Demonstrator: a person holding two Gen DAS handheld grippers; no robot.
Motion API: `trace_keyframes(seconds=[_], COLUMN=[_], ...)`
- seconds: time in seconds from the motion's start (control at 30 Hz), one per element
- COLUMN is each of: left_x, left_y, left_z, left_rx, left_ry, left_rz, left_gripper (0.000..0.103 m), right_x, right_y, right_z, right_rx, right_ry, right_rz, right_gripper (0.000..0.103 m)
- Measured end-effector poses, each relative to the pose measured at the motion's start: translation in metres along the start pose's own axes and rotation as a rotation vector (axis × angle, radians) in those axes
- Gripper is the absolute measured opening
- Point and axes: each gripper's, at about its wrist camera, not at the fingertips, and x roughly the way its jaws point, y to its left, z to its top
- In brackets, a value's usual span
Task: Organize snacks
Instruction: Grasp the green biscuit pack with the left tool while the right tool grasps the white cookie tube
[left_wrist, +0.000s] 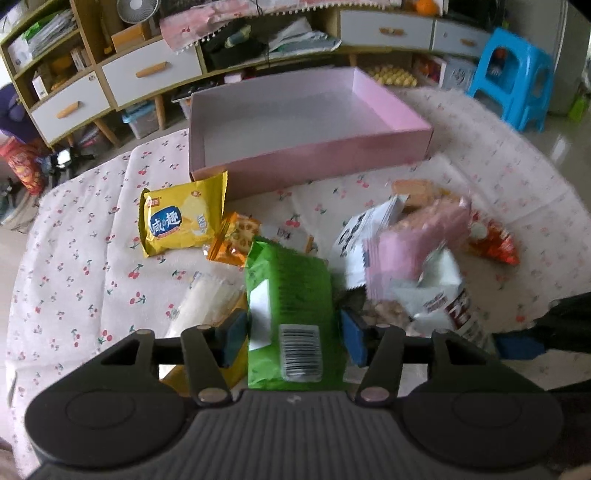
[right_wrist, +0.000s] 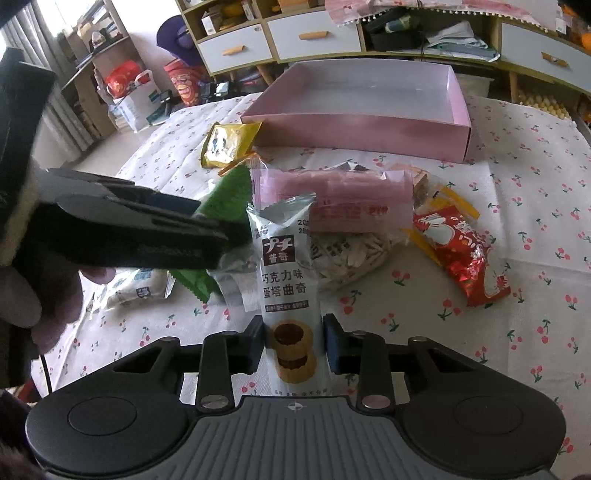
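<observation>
My left gripper (left_wrist: 293, 336) is shut on a green snack packet (left_wrist: 291, 295), held above the table; the same packet (right_wrist: 225, 192) shows in the right wrist view behind the left gripper's body. My right gripper (right_wrist: 293, 345) is shut on a white cookie packet (right_wrist: 286, 258) with a chocolate tart picture; it also shows in the left wrist view (left_wrist: 443, 299). An empty pink box (left_wrist: 295, 122) stands at the back of the table, also in the right wrist view (right_wrist: 362, 129). A yellow cracker packet (left_wrist: 181, 218) lies in front of the box.
Loose snacks lie on the cherry-print cloth (right_wrist: 517, 314): a pink packet (right_wrist: 332, 192), a red packet (right_wrist: 469, 251), a bag of seeds (right_wrist: 351, 251), an orange packet (left_wrist: 236, 236), a white packet (right_wrist: 136, 284). A shelf unit (left_wrist: 110, 81) and blue stool (left_wrist: 517, 77) stand behind.
</observation>
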Motion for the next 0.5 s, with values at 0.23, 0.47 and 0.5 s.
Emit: trace_keyframes(seconds=[0.23,0.47,0.5], left_x=[0.006,-0.008,-0.010], left_y=[-0.002,0.017,0.019], left_z=[0.001,0.005,0.005], left_rx=[-0.009,-0.128,-0.140], left_ry=[0.032,0.027,0.023], left_rz=[0.042,-0.044,-0.054], left_gripper=[0.046,0.043,0.043], right_x=[-0.003,-0.022,-0.025], right_y=[0.000,-0.004,-0.004], right_z=[0.001,0.011,0.013], right_rx=[0.003,0.070,0.077], right_ry=[-0.001,-0.024,-0.029], right_rz=[0.006,0.074,0.081], right_gripper=[0.030,0.030,0.030])
